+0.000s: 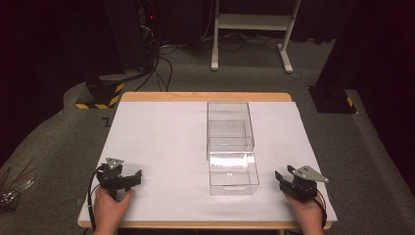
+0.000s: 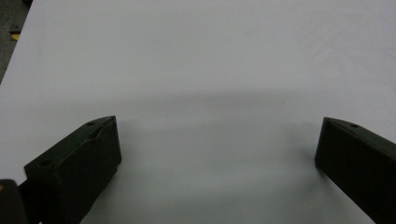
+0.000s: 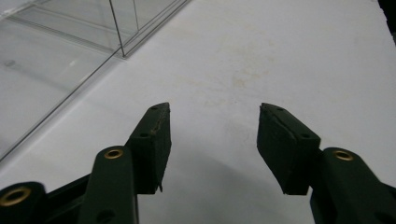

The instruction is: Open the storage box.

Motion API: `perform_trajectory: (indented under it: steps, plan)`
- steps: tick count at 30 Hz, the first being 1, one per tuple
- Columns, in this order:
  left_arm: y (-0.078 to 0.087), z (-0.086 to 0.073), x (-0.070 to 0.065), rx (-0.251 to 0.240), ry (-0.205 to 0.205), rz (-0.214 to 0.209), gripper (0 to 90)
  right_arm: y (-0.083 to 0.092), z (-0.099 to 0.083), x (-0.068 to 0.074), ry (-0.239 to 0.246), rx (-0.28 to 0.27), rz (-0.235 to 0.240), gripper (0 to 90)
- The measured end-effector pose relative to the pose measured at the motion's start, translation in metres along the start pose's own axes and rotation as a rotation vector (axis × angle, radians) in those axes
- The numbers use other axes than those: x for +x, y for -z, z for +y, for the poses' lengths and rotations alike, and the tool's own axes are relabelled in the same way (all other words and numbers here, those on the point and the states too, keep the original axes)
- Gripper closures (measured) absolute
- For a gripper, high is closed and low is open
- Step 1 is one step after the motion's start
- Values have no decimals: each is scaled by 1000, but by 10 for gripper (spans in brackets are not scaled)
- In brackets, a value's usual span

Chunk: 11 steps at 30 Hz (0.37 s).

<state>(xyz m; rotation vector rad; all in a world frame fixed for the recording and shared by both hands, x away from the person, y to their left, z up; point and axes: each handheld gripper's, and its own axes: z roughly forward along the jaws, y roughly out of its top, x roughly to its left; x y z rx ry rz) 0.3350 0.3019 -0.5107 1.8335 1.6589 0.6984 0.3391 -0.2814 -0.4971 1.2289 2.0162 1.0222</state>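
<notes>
A clear plastic box [image 1: 228,128] stands in the middle of the white table [image 1: 161,142], with a clear drawer [image 1: 233,174] pulled out toward the near edge. My left gripper [image 1: 128,177] rests at the near left corner, held by a hand. Its jaws stand wide apart over bare white tabletop [image 2: 210,70] with nothing between them. My right gripper [image 1: 282,179] rests at the near right, to the right of the drawer. It is open and empty [image 3: 214,121], and the clear box [image 3: 56,56] shows at the upper left of its view.
The table has a wooden far edge [image 1: 205,96]. Beyond it on the grey carpet are a white frame stand [image 1: 249,29], black cables [image 1: 164,63] and a black-and-yellow striped base [image 1: 100,95]. Some thin sticks [image 1: 12,183] lie on the floor at left.
</notes>
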Motion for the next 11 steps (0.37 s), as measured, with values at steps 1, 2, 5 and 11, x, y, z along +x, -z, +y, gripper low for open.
perform_trajectory:
  steps: [1,2,5,11]
  plan:
    - [0,0,0,0,0,0,4,0,0,0,5,2,-3,448]
    - [0,0,0,0,0,0,5,0,0,0,5,2,-3,448]
    - [0,0,0,-1,0,0,5,-3,0,-1,-3,31,11,409]
    - [0,0,0,-2,0,2,5,-7,1,1,17,65,15,396]
